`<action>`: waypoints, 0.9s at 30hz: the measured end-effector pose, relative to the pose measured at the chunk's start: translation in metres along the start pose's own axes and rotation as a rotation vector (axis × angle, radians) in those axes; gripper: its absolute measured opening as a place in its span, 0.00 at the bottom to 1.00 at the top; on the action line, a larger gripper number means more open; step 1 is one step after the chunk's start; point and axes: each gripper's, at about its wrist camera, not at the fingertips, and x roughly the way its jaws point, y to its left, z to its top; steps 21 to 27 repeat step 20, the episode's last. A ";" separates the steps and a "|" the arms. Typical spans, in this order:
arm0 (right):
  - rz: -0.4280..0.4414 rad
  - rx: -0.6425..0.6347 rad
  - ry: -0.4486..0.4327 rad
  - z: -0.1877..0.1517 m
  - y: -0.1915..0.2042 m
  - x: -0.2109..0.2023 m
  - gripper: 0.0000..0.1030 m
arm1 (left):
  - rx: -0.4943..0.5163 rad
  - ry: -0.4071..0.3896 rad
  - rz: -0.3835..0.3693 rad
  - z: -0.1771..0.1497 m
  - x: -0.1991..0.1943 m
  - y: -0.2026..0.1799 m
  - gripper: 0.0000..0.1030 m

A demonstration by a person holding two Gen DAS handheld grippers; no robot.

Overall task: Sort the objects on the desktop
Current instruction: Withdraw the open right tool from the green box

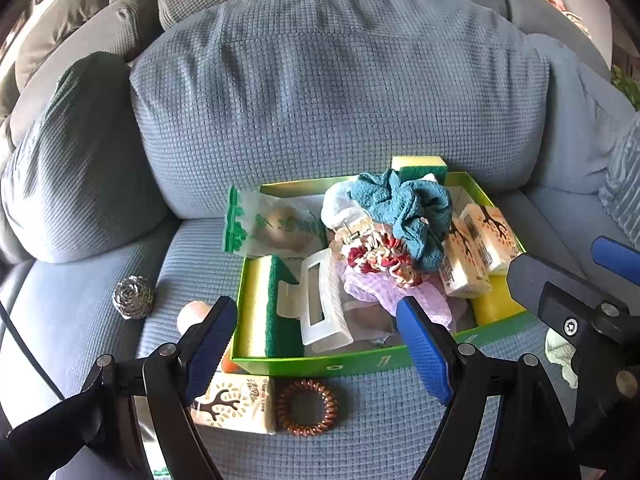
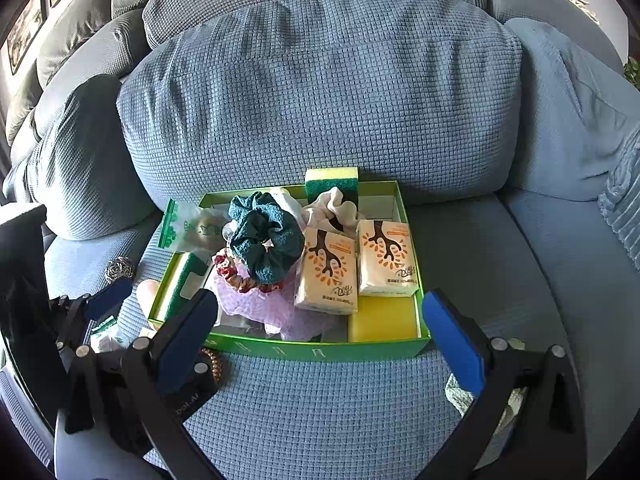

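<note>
Currently both claws were spread wide, gripping nothing: left claw [image 1: 320, 344] hovered at the near-left corner of the green box [image 1: 344, 364], right claw [image 2: 320, 340] at its near wall. Loose tissue pack [image 1: 236, 404] and coil hair tie [image 1: 306, 407] lay on the sofa seat [image 1: 360, 420] just below the left claw, pack's long axis roughly crosswise. Left claw was nearer. Steel scourer [image 1: 133, 296] sat further left, apart.

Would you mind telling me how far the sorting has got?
Done: the green box already holds scrunchies, sponges and two tissue packs. In hand: nothing; both claws, left and right, are open. Left: a tissue pack, coil tie and steel scourer outside.
</note>
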 end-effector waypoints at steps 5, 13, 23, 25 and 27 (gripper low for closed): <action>0.001 -0.004 0.007 -0.001 0.001 0.002 1.00 | 0.000 0.002 0.002 0.000 -0.001 0.000 0.80; 0.000 -0.004 0.012 -0.003 0.001 0.005 1.00 | -0.034 0.008 -0.005 -0.001 -0.001 0.004 0.80; 0.005 -0.002 0.014 -0.004 0.003 0.005 1.00 | -0.031 -0.015 0.027 -0.001 -0.004 0.004 0.80; 0.005 -0.002 0.014 -0.004 0.003 0.005 1.00 | -0.031 -0.015 0.027 -0.001 -0.004 0.004 0.80; 0.005 -0.002 0.014 -0.004 0.003 0.005 1.00 | -0.031 -0.015 0.027 -0.001 -0.004 0.004 0.80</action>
